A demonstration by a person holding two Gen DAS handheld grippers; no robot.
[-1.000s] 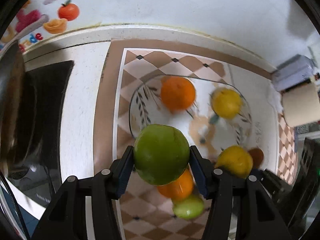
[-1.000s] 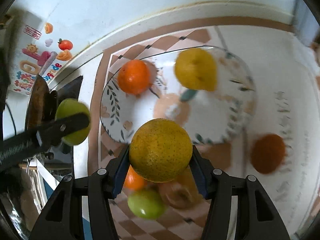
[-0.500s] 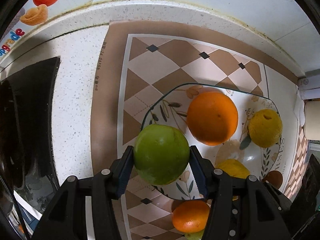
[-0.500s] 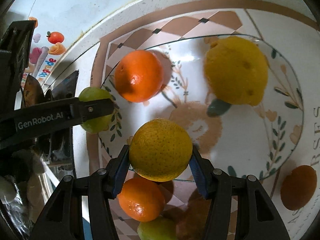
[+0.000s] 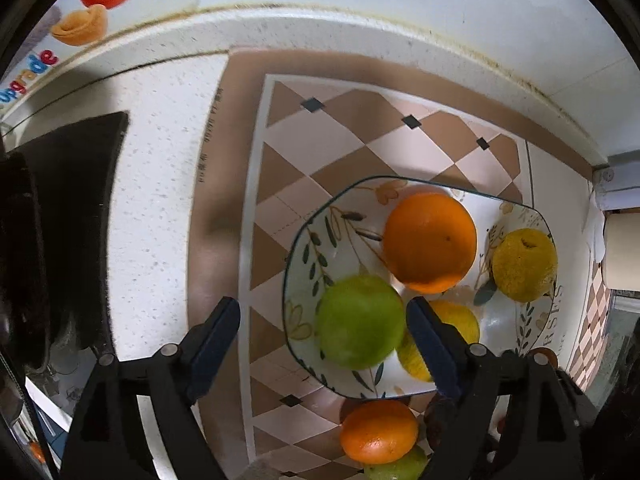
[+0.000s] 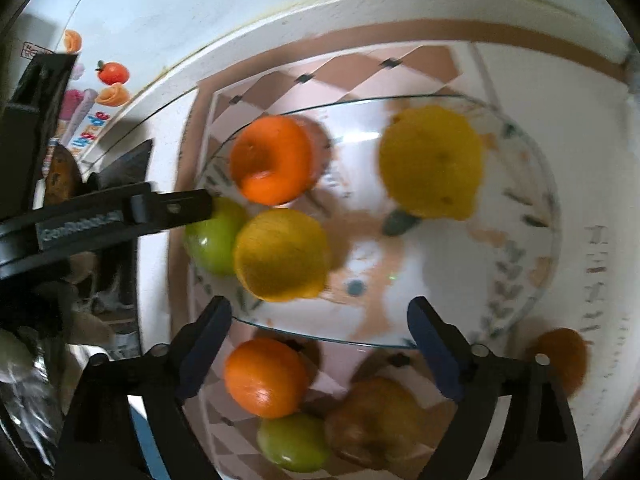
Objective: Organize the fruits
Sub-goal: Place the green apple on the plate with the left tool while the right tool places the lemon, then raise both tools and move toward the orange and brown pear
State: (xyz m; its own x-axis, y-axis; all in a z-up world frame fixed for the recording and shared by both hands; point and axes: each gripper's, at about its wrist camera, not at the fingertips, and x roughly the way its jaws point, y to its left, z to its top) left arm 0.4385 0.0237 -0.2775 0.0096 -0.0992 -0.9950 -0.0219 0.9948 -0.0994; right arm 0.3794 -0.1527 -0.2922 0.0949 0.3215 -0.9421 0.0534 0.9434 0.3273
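left wrist view: the left gripper (image 5: pixel 322 320) is opening, its blue pads now clear of the round green apple (image 5: pixel 360 322) it clamped a moment ago; the apple sits inside the near-left rim of the floral-patterned glass plate (image 5: pixel 306 236), beside the large round orange (image 5: pixel 430 242).

right wrist view: the right gripper (image 6: pixel 320 320) is also opening and empty; the dimpled yellow citrus (image 6: pixel 282 254) it held now rests on the plate, touching the apple. both fruits look delivered. a smaller orange (image 6: pixel 264 376) and a small green fruit (image 6: pixel 294 442) lie off the plate, below its near rim, likely next.
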